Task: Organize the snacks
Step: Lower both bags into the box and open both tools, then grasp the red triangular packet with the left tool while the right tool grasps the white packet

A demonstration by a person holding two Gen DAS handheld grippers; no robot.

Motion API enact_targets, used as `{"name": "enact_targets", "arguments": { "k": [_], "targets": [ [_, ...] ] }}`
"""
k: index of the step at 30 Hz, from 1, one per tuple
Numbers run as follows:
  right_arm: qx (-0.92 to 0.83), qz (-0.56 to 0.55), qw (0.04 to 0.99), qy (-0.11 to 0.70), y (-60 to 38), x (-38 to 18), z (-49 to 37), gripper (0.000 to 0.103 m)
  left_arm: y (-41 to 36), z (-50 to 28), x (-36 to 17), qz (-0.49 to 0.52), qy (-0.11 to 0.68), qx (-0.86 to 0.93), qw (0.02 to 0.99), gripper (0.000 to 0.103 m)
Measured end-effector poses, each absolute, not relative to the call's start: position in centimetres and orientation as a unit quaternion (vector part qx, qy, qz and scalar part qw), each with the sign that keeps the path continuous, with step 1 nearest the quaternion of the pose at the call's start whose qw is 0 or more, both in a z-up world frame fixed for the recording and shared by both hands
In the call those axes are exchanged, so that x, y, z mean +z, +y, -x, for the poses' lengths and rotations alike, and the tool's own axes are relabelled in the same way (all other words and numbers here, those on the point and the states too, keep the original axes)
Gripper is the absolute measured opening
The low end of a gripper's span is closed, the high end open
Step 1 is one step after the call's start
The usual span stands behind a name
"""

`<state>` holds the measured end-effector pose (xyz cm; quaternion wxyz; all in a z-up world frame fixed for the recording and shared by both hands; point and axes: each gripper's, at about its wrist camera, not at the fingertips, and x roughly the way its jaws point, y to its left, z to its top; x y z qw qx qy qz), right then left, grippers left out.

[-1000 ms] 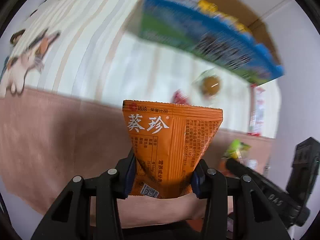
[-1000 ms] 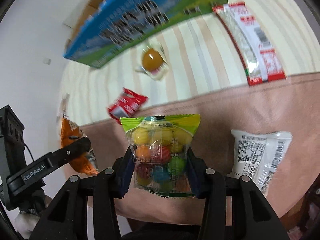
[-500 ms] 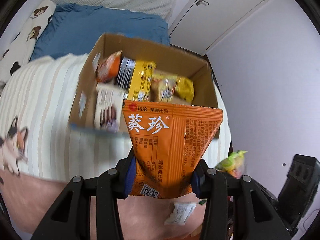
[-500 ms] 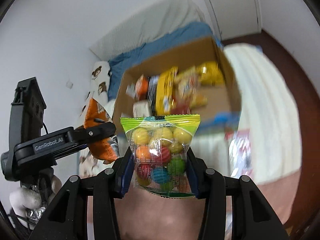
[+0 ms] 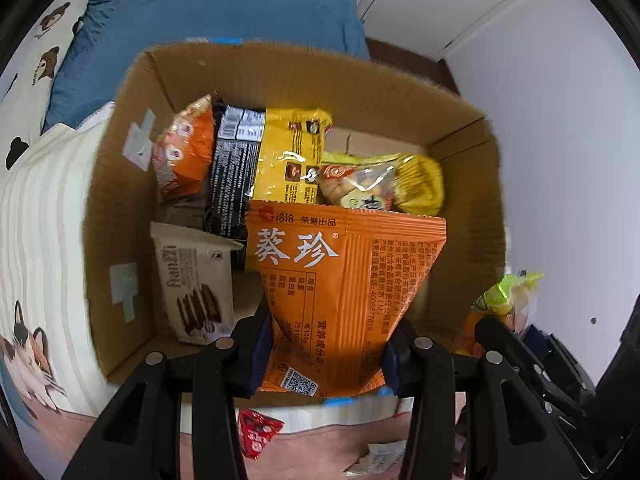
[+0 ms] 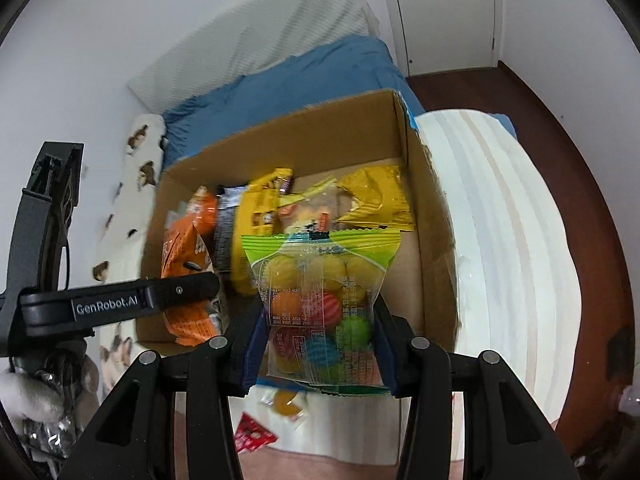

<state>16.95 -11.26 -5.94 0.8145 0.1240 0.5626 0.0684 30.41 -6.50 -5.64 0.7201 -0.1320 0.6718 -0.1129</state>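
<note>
You have carried both clamped loads, left gripper on orange packet, right gripper on candy bag, from the bedspread to above the cardboard box, ready for release

My matt black plastic tongs gripping a glossy orange foil packet, my other tongs pinching a shiny clear plastic candy bag, rough brown cardboard box sitting on soft striped cloth bedding

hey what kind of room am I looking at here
Most likely a bedroom at home. An open cardboard box of snacks sits on a bed with a cream striped blanket and a blue quilt; a white pillow lies against the wall beside a white door.
</note>
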Motion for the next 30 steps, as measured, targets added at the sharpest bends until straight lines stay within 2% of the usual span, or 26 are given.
{"name": "enact_targets", "arguments": {
  "k": [6,8,10,11,12,30],
  "targets": [
    [0.059,-0.112,0.788,0.603,-11.2,-10.5,-19.3,0.050,-6.7,-31.4,-9.7,0.133,0.703,-0.100,0.691,0.043],
    [0.050,-0.109,0.773,0.623,-11.3,-11.9,-19.6,0.055,-6.7,-31.3,-10.5,0.132,0.707,-0.097,0.688,0.046],
    [0.048,-0.100,0.773,0.625,-11.5,-12.1,-19.5,0.078,-6.6,-31.0,-11.0,0.131,0.709,-0.093,0.687,0.067],
    [0.044,-0.095,0.773,0.625,-11.6,-12.2,-19.6,0.084,-6.6,-30.9,-11.1,0.126,0.709,-0.093,0.688,0.090],
    [0.044,-0.094,0.773,0.626,-11.6,-12.1,-19.6,0.092,-6.6,-30.8,-11.1,0.123,0.707,-0.091,0.690,0.095],
    [0.033,-0.064,0.784,0.617,-11.3,-10.1,-18.0,0.097,-4.7,-27.9,-6.8,0.084,0.643,-0.056,0.759,0.095]
  ]
}}
